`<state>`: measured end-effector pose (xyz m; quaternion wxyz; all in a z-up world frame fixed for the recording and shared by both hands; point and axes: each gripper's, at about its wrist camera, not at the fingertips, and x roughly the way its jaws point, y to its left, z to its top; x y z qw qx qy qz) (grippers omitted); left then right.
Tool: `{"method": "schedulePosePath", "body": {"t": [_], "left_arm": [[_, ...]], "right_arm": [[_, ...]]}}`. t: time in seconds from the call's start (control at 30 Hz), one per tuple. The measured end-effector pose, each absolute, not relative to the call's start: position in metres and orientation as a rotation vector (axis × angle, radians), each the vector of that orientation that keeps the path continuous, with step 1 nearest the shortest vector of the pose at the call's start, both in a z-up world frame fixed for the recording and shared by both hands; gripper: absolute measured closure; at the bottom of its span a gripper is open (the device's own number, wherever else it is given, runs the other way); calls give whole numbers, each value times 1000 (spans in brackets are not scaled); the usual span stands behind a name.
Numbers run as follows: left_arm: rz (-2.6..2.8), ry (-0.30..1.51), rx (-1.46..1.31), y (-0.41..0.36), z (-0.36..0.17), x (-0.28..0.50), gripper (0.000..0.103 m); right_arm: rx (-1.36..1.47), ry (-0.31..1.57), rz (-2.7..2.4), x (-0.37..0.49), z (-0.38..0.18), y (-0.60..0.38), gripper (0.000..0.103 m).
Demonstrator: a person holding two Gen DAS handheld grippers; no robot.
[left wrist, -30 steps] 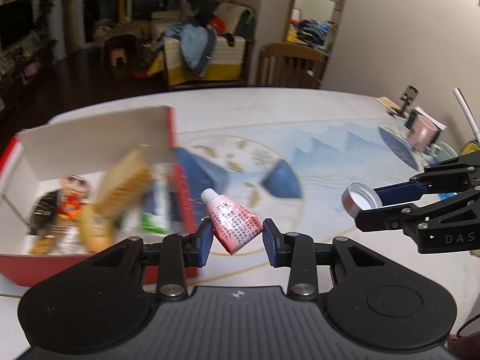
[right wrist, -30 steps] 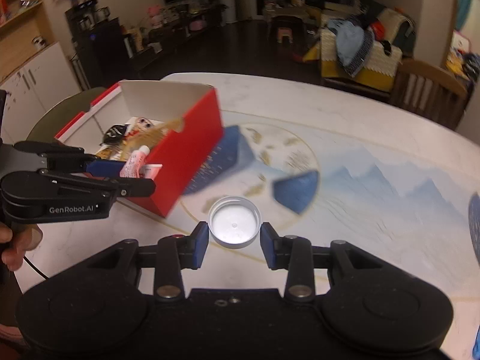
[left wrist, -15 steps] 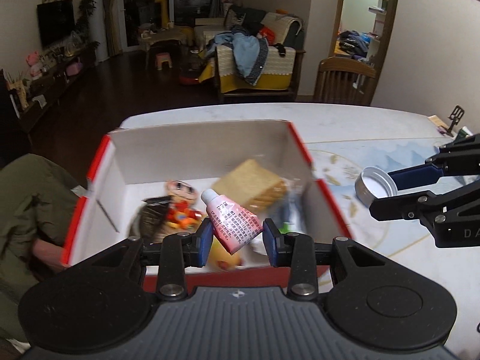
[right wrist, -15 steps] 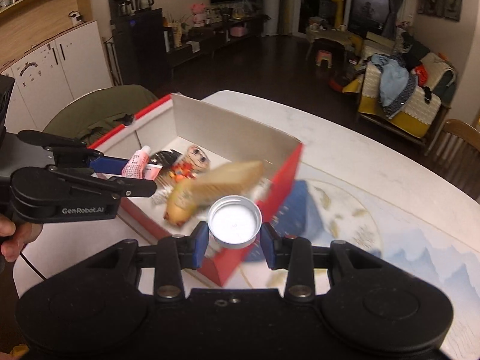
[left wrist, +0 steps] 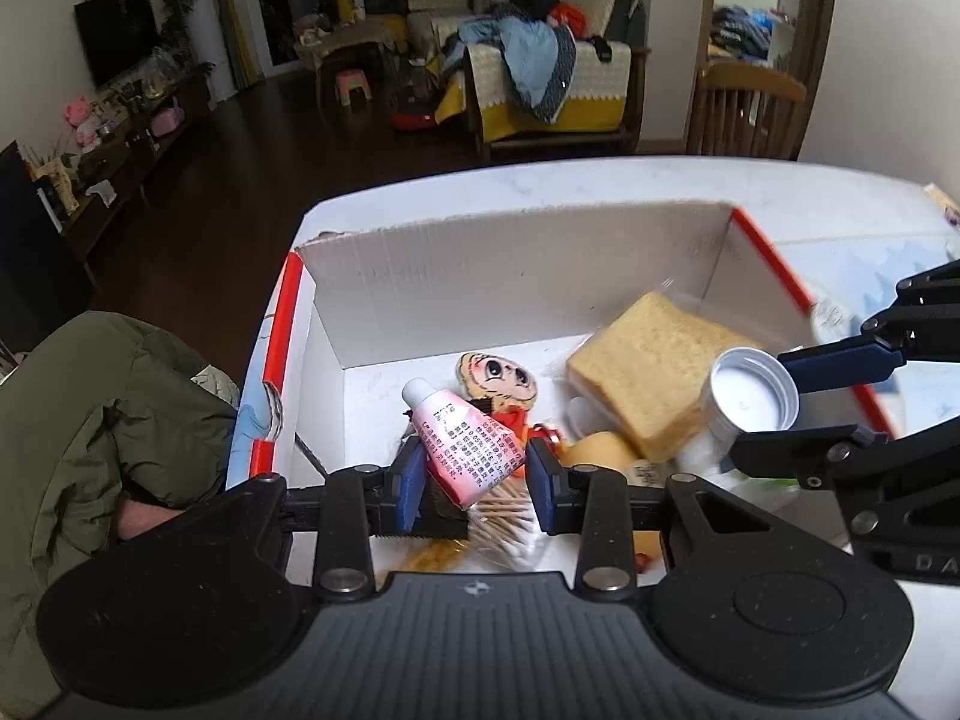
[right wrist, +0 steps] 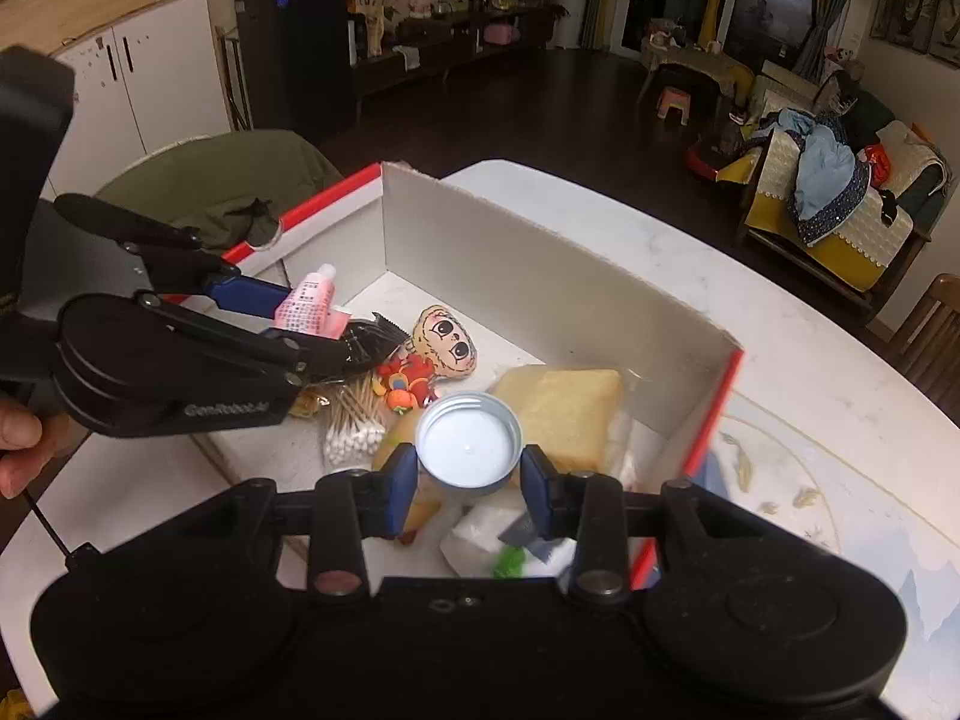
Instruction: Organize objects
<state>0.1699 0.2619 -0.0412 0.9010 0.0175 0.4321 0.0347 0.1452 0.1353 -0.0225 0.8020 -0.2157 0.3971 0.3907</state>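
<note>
My left gripper [left wrist: 474,474] is shut on a small pink-and-white tube [left wrist: 462,444] and holds it over the left part of the open red-and-white cardboard box [left wrist: 480,276]. My right gripper [right wrist: 469,477] is shut on a round metal lid [right wrist: 468,441] and holds it over the box's right part, above a wrapped slice of bread [right wrist: 564,414]. The left gripper with the tube [right wrist: 306,300] shows at left in the right wrist view. The lid [left wrist: 753,399] and the right gripper's fingers [left wrist: 840,357] show at right in the left wrist view.
The box [right wrist: 540,288] holds a cartoon-face doll [right wrist: 447,342], a bag of cotton swabs [right wrist: 354,426], a black packet [right wrist: 375,339] and other small items. It stands on a white patterned table [right wrist: 810,396]. A green jacket [left wrist: 90,438] lies on a chair at left.
Both grippers moved left from over the bare table to above the box, carrying the tube and the lid. The box's contents now lie directly under them.
</note>
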Motion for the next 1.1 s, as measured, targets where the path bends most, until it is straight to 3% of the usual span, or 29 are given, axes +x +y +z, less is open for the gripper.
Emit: {"method": "schedulePosePath", "body": {"t": [0.63, 0.83, 0.9, 1.1], "left_arm": [[19, 992, 73, 276, -78, 202, 68], [13, 962, 22, 281, -74, 198, 59], [14, 945, 2, 281, -70, 194, 49], [8, 871, -26, 274, -52, 176, 46]], "right_arm": [[-472, 879, 816, 154, -44, 150, 63], [-422, 874, 841, 153, -34, 131, 56], [-403, 868, 842, 152, -29, 123, 55], [-341, 835, 852, 150, -10, 101, 51]]}}
